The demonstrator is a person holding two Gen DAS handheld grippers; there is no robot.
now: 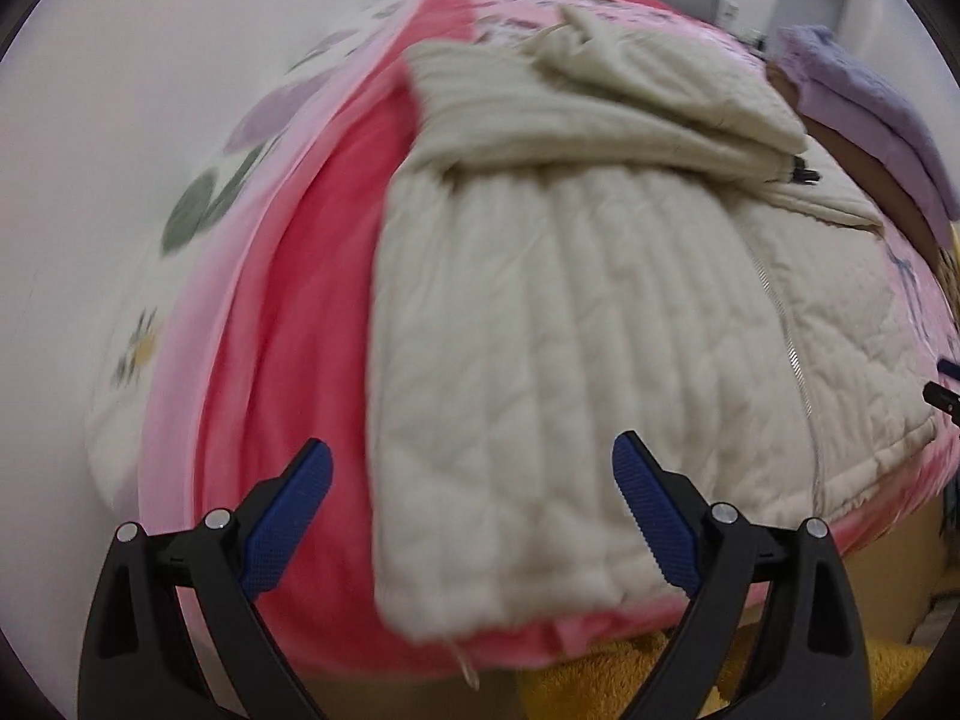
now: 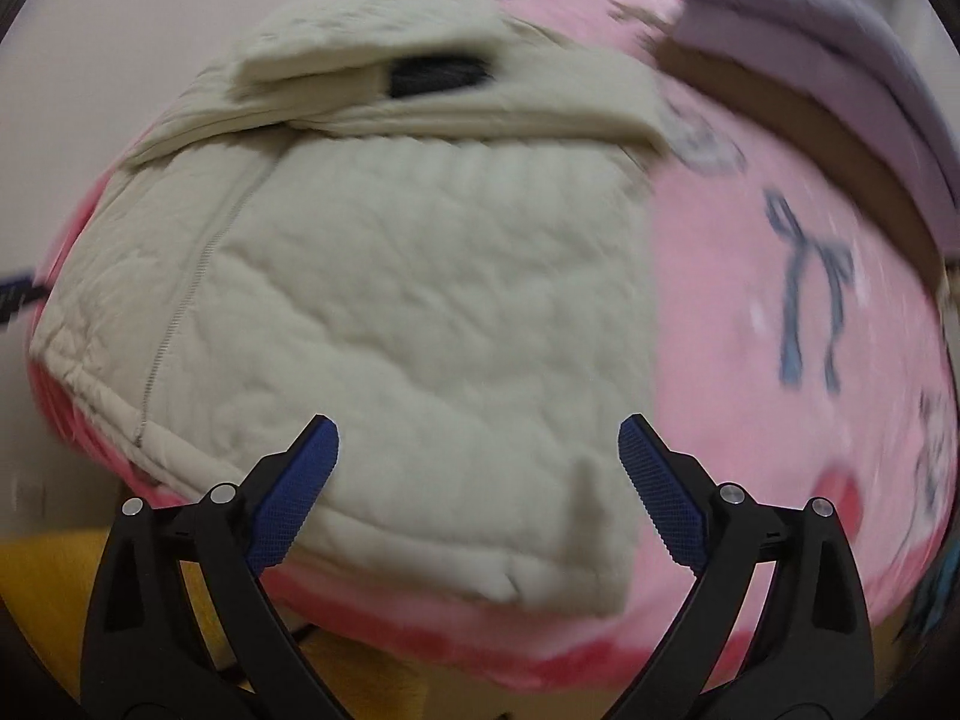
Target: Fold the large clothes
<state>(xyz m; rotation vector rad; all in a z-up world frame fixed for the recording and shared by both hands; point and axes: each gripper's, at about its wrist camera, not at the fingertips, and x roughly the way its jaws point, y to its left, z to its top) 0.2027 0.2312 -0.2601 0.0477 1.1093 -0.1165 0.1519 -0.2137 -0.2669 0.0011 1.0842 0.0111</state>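
One cream quilted jacket (image 1: 570,312) lies flat on a pink blanket (image 1: 312,312), its zipper (image 1: 792,360) running down the front and its sleeves (image 1: 600,114) folded across the upper part. In my right view the same jacket (image 2: 390,312) fills the centre, with a dark patch (image 2: 438,75) showing near the collar under the folded sleeve (image 2: 336,69); I cannot tell what that patch is. My left gripper (image 1: 471,480) hovers over the jacket's near hem, jaws wide apart and holding nothing, the blue pads (image 1: 288,528) on either side of the cloth's lower left corner. My right gripper (image 2: 479,456) hangs over the near hem at the jacket's other side, jaws likewise spread wide and empty, blue pads (image 2: 660,498) clear of the cloth. Neither gripper can be seen to touch the jacket. The blanket (image 2: 750,330) carries a blue bow print (image 2: 810,288) to the right of the jacket. Beyond it, at the far right, a lilac cloth (image 1: 870,102) rests on something brown. To the left of the pink blanket a white sheet (image 1: 198,210) with round green and purple shapes lies against a pale wall (image 1: 120,150). Below the blanket's near edge a yellow fabric (image 2: 54,576) shows. Both views are blurred.
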